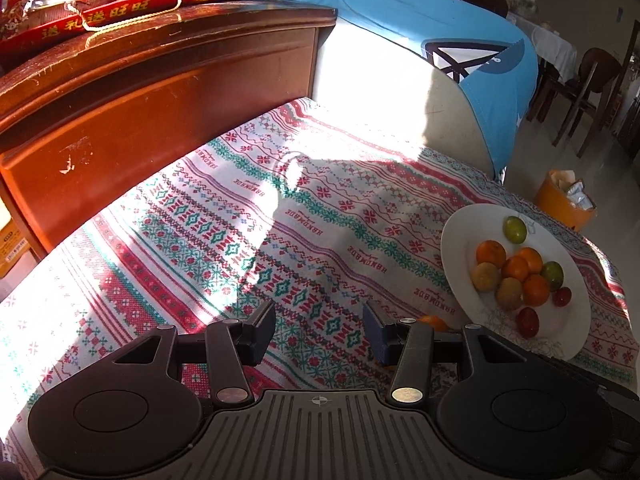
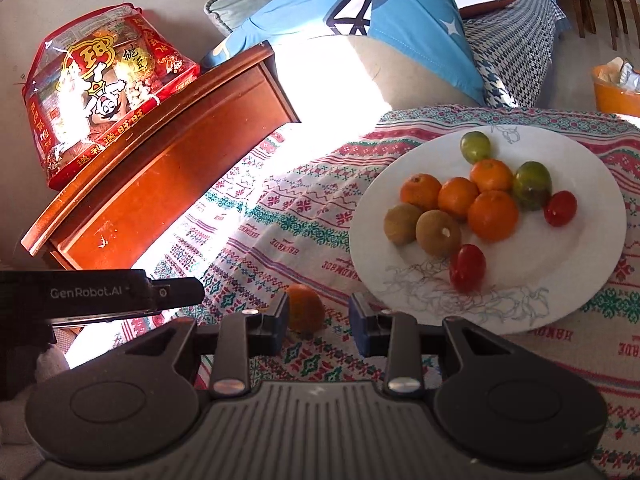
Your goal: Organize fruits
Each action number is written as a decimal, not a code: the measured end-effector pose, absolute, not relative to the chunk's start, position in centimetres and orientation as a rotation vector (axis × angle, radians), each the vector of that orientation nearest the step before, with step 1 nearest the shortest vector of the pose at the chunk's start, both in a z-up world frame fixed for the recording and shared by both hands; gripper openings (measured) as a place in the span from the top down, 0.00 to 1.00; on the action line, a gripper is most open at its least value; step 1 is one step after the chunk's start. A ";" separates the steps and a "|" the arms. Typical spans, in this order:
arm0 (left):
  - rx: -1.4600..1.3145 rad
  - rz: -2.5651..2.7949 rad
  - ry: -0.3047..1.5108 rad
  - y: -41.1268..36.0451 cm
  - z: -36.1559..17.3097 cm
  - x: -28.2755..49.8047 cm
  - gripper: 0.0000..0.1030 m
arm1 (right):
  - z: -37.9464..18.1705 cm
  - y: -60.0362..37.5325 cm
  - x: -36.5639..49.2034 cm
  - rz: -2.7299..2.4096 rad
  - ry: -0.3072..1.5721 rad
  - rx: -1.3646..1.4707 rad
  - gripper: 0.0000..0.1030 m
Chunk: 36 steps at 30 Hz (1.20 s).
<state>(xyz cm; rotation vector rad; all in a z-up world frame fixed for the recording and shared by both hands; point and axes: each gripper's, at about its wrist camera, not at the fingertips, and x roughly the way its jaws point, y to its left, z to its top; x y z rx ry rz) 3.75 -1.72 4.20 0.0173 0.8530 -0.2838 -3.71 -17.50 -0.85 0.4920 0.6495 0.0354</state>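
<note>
Tablecloth: a woven cloth (image 2: 280,216) with red and green cross-stitch bands covers the work surface, part in hard sunlight, part in shade.
Cabinet: a red-brown wooden cabinet (image 2: 168,184) stands at the cloth's far left edge.
Cushion: a blue and cream cushion (image 2: 400,32) lies beyond the cloth, behind the cabinet's right end.
Snack bag: a red gift bag of snacks (image 2: 100,92) sits on top of the cabinet.
Plate: a white plate (image 2: 580,248) with a faint line drawing rests on the cloth's right side.
Fruit on plate: four mandarins (image 2: 492,214) bunched at the middle, two kiwis (image 2: 438,232) just left of them, two green tomatoes (image 2: 532,184) at the far side, two red tomatoes (image 2: 466,268) toward the near and right side.
Loose mandarin: one mandarin (image 2: 306,312) lies on the cloth, off the plate, just beside its near left rim.
Bin: an orange bin (image 1: 566,200) stands on the floor past the cloth's far right corner.
Right gripper: right gripper (image 2: 318,320) is low over the cloth, jaws apart and holding nothing; the loose mandarin sits between the fingertips, against the left finger, with a gap to the right one.
Left gripper: left gripper (image 1: 320,320) hovers over bare cloth left of the plate, jaws wide apart and empty; the loose mandarin peeks out behind its right finger.
</note>
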 end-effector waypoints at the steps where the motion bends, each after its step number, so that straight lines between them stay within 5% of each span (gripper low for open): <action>1: 0.020 -0.283 0.856 -1.7 4.1 3.7 0.54 | -0.9 -17.4 -3.5 0.037 0.652 0.497 0.67; 36: 0.085 -0.408 0.877 -3.4 2.1 1.9 0.56 | 1.7 -19.3 -5.1 -0.035 0.578 0.502 0.73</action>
